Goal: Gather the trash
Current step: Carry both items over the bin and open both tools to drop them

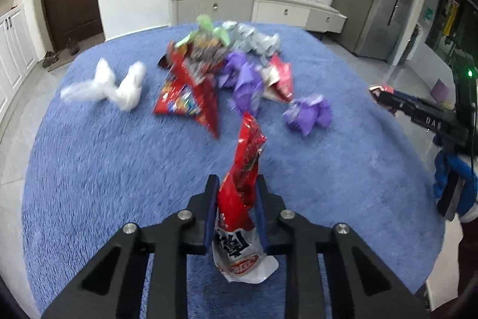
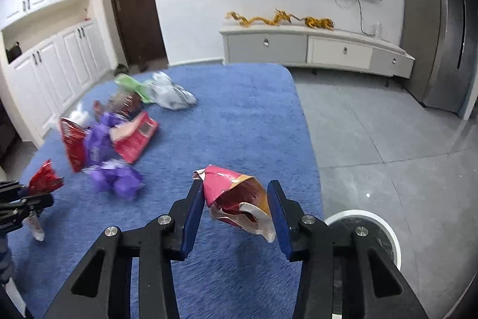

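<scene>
My left gripper is shut on a crumpled red and white snack wrapper that sticks up between its blue pads, above the blue rug. My right gripper is shut on a crushed pink and brown packet. In the right wrist view the left gripper shows at the left edge with its red wrapper. A heap of trash lies on the rug: a red chip bag, purple wrappers, a white plastic bag, a grey bag and a green bag.
A round white-rimmed bin stands on the grey tiled floor just off the rug's right edge. A low white TV cabinet runs along the far wall. A brown door and white cupboards are on the left.
</scene>
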`<act>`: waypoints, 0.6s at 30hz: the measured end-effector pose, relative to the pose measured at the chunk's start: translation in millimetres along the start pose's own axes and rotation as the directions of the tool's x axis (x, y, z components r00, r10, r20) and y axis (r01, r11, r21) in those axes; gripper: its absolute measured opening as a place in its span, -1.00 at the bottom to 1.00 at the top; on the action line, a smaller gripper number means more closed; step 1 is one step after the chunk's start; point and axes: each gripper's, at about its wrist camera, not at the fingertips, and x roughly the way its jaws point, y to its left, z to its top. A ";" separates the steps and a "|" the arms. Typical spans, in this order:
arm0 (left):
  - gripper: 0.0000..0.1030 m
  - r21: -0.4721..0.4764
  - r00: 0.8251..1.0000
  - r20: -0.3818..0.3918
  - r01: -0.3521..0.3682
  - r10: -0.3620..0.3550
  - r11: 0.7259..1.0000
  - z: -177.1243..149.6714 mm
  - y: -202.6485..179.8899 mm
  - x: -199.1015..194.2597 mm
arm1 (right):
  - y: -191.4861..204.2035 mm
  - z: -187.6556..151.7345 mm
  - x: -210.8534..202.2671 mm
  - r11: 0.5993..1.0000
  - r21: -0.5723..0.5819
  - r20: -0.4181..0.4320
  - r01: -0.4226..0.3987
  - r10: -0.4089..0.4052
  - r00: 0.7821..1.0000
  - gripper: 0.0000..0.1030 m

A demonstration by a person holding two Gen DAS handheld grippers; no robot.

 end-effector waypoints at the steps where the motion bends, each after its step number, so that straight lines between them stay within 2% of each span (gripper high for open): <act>1: -0.58 0.011 1.000 0.009 0.007 -0.007 1.000 4.7 -4.3 -3.3 | 0.0 0.5 -6.9 1.000 0.002 0.016 -0.007 0.007 1.000 -0.21; 6: -0.58 0.090 0.993 0.052 0.105 -0.110 0.990 39.1 -47.2 -14.1 | -12.6 4.4 -33.5 0.999 0.038 0.081 0.009 -0.012 0.997 -0.21; 11: -0.58 0.197 0.975 0.053 0.202 -0.216 0.959 72.3 -113.6 -5.6 | -58.2 -2.7 -57.6 0.988 0.129 0.107 0.085 -0.099 0.989 -0.21; 15: -0.58 0.265 0.960 0.008 0.268 -0.280 0.926 97.8 -175.8 17.9 | -113.9 -21.0 -63.6 0.951 0.282 0.081 0.129 -0.157 0.984 -0.21; 18: -0.58 0.271 0.948 -0.045 0.314 -0.314 0.910 112.3 -211.3 41.8 | -151.1 -38.6 -63.1 0.913 0.382 0.054 0.144 -0.178 0.983 -0.21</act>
